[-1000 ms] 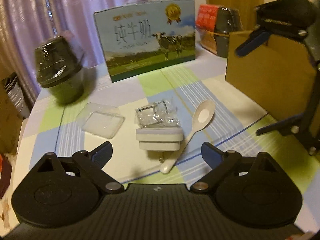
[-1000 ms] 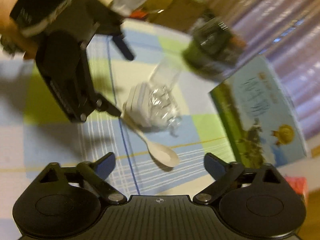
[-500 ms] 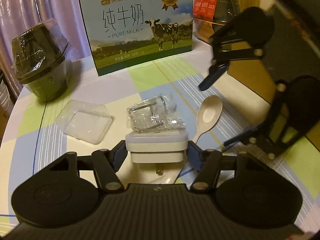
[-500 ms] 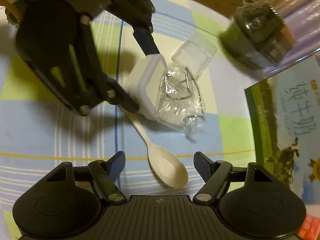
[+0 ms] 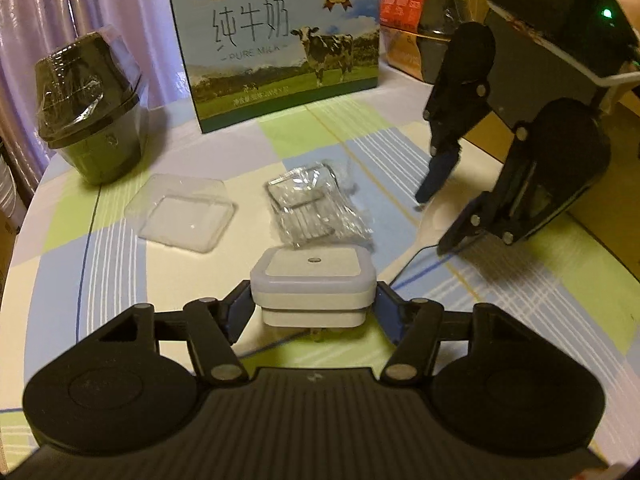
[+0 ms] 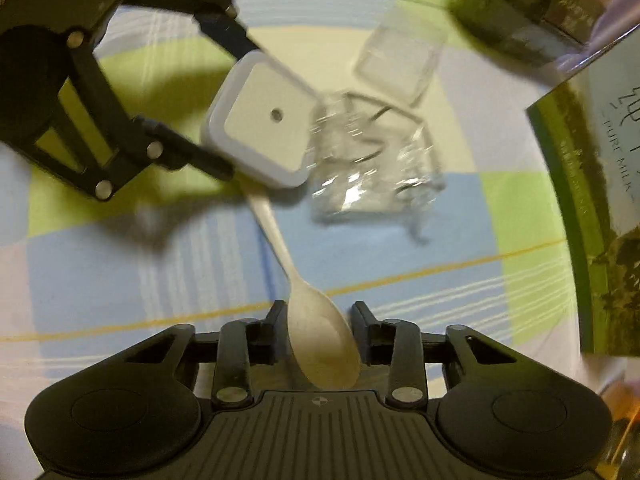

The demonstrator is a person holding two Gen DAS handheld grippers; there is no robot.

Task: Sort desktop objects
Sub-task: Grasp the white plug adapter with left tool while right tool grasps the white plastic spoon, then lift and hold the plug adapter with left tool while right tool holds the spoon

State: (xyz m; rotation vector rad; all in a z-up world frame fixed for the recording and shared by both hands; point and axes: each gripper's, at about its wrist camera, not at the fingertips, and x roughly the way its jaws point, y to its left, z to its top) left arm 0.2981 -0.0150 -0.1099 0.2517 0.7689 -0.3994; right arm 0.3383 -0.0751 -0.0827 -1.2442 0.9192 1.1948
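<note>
My left gripper (image 5: 314,304) is shut on a white square night-light plug (image 5: 312,280), its metal prongs showing underneath. The right wrist view shows the same plug (image 6: 264,120) gripped from both sides by the left gripper (image 6: 240,108). A cream plastic spoon (image 6: 320,336) lies on the checked tablecloth, its handle running under the plug. My right gripper (image 6: 320,328) has both fingers pressed on the spoon's bowl. In the left wrist view the right gripper (image 5: 434,222) points down at the spoon (image 5: 416,244).
A crinkled clear bag (image 5: 316,208) holding something with a metal wire frame lies just beyond the plug. Left of it lies a clear plastic lid (image 5: 184,216). A wrapped dark green pot (image 5: 88,108), a milk carton (image 5: 276,40) and a cardboard box (image 5: 600,224) ring the work area.
The left gripper closed on the plug and tilted it up so its top face shows. The right gripper came down over the spoon's bowl and narrowed onto it.
</note>
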